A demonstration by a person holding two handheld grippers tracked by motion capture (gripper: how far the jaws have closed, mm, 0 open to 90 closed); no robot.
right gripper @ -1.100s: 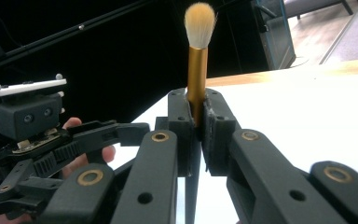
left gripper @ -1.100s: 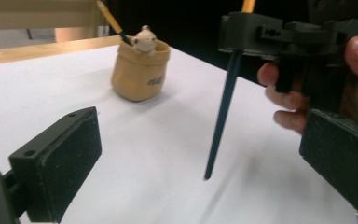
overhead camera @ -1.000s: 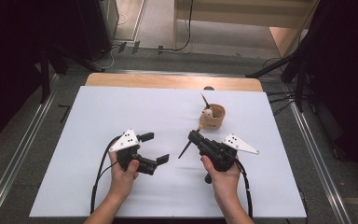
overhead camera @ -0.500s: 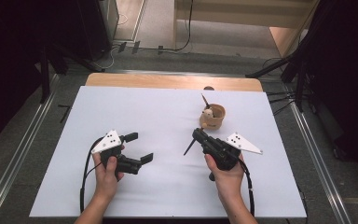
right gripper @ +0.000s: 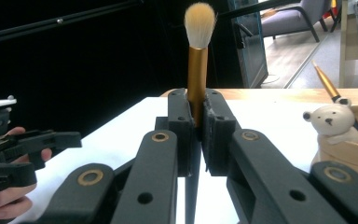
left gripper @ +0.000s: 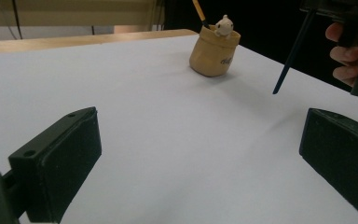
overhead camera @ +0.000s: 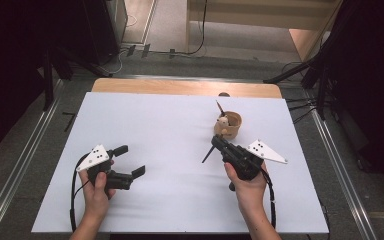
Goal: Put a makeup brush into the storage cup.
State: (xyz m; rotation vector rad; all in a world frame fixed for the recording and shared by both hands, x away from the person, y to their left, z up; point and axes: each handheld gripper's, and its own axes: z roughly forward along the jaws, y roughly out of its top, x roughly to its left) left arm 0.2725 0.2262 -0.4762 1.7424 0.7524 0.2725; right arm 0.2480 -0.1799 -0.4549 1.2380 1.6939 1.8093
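Two grippers are working over the white counter (overhead camera: 170, 150), and the tan, round holder cup (overhead camera: 228, 125) standing toward its far right is the landmark for everything else. One dark-handled brush (overhead camera: 219, 107) is already leaning in that cup next to a small white bear figure (overhead camera: 223, 120) perched at its rim — so part of the job looks done.

A second makeup brush (right gripper: 198, 56), with a gold ferrule, pale bristles and a dark tapered handle, is being held by the right gripper (overhead camera: 216, 142) just in front of the cup, on the person's side. Its jaws are pressed together on the ferrule, bristles pointing up in the right gripper view and the thin handle tip hanging down toward the counter, close to the cup but not yet over its mouth. Judging from this, what is left is carrying the brush above the cup and lowering it in beside the first one.

The left gripper (overhead camera: 129, 160) is hovering well to the left of the cup with its jaws spread wide and nothing between them.

Some dark lettering is showing on the cup's side in the left gripper view (left gripper: 225, 60) — it is too small and blurred to read.
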